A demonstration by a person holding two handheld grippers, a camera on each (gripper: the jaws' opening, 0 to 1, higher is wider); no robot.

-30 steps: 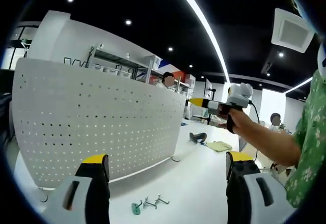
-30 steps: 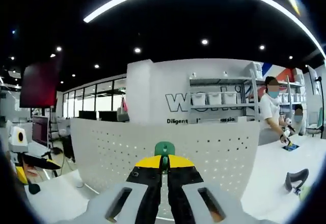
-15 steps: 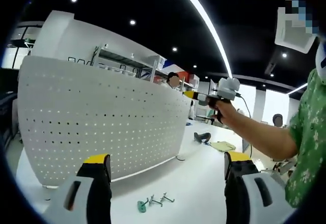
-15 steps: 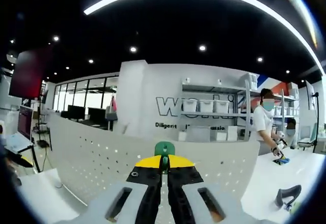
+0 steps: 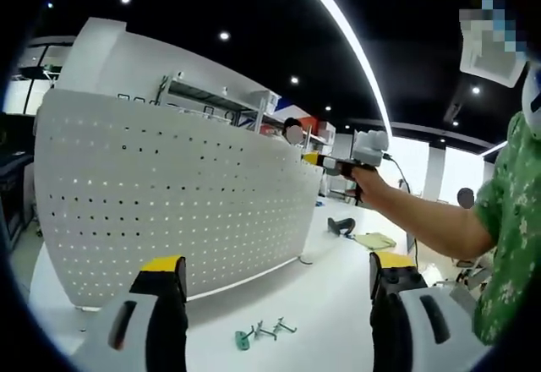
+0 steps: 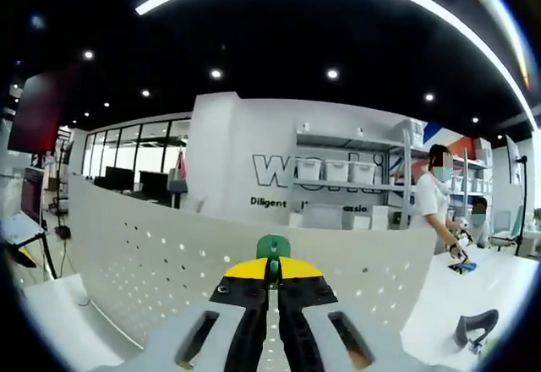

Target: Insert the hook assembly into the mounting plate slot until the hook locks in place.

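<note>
The white perforated mounting plate stands upright on the white table, and it also spans the right gripper view. My right gripper is shut on a green hook assembly, held up close to the plate's face near its top edge. In the left gripper view that same right gripper reaches in from the right, at the plate's upper right corner. My left gripper is open, low in front of the plate. Several loose hooks, one with a green base, lie on the table below it.
A person's arm in a green patterned sleeve holds the right gripper. A dark object and a yellow-green cloth lie farther along the table. Another person stands by shelving with bins behind the plate.
My right gripper has moved leftward and closer to the plate's upper part, still gripping the hook. The left gripper view has shifted slightly; the loose hooks lie as before.
</note>
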